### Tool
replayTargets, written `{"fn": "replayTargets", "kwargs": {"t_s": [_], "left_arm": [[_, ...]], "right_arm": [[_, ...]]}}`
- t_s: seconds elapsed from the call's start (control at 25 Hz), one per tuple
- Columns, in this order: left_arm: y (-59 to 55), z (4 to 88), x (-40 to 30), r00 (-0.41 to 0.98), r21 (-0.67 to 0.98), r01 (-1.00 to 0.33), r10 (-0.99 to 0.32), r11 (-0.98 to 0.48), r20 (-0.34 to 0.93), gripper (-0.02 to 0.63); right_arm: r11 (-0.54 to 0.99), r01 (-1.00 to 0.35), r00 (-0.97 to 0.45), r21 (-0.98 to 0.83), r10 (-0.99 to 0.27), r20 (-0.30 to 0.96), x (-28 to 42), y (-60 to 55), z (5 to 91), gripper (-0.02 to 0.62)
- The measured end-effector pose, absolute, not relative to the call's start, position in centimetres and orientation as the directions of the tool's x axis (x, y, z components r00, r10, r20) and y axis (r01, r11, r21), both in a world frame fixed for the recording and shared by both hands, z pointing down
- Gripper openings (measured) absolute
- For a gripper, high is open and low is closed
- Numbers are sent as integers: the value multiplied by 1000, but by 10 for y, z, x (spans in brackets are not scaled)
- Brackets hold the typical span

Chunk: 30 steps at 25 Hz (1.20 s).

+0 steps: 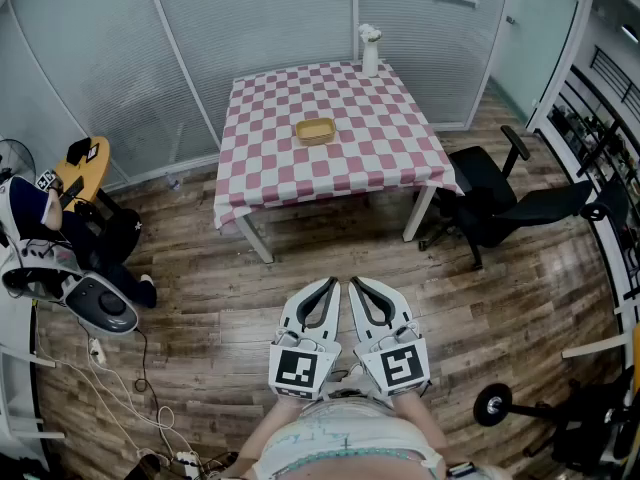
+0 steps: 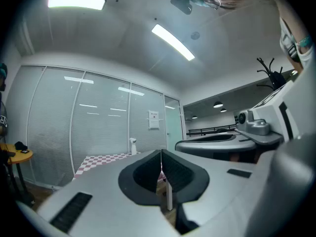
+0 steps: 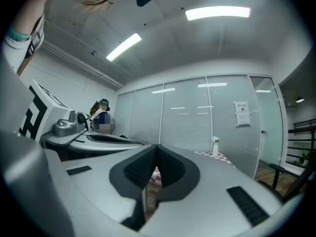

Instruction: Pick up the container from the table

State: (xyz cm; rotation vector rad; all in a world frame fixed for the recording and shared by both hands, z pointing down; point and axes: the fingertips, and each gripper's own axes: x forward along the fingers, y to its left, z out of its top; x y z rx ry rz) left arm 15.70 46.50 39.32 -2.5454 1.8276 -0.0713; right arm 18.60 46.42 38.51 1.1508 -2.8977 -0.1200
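Tan container (image 1: 315, 130) on checkered table (image 1: 395, 158); left gripper (image 1: 331, 282), right gripper (image 1: 356, 282) both closed, well short of table.

Tan container (image 1: 315, 130) ahead of the jaws, pink-and-white checked tablecloth (image 1: 380, 158), white bottle (image 1: 370, 50), black chair (image 1: 492, 196), brown plank floor (image 1: 220, 298).

Seemingly open floor (image 1: 340, 253) before table (image 1: 280, 158); chair (image 1: 500, 203) right.

One table (image 1: 385, 143), one container (image 1: 315, 130), one bottle (image 1: 370, 53), one chair (image 1: 500, 203), two grippers (image 1: 333, 282) (image 1: 355, 282)
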Motion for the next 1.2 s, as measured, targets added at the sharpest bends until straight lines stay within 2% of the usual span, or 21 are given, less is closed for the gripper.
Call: {"fn": "replayTargets", "kwargs": {"t_s": [0.2,0.76,1.2], "left_arm": [[465,395,163,316,-32,-948,-948,-317,38,17],[470,410,185,254,-7,-967,-965,-255,65,17],[466,419,174,215,1,-977,-973,-215,79,17]], "right_arm": [[722,-687,-726,79,-687,-40,196,462,385,-8],[767,-638,-769,65,-639,-12,217,462,401,-8],[793,-605,-794,64,-608,24,208,455,410,-6]]}}
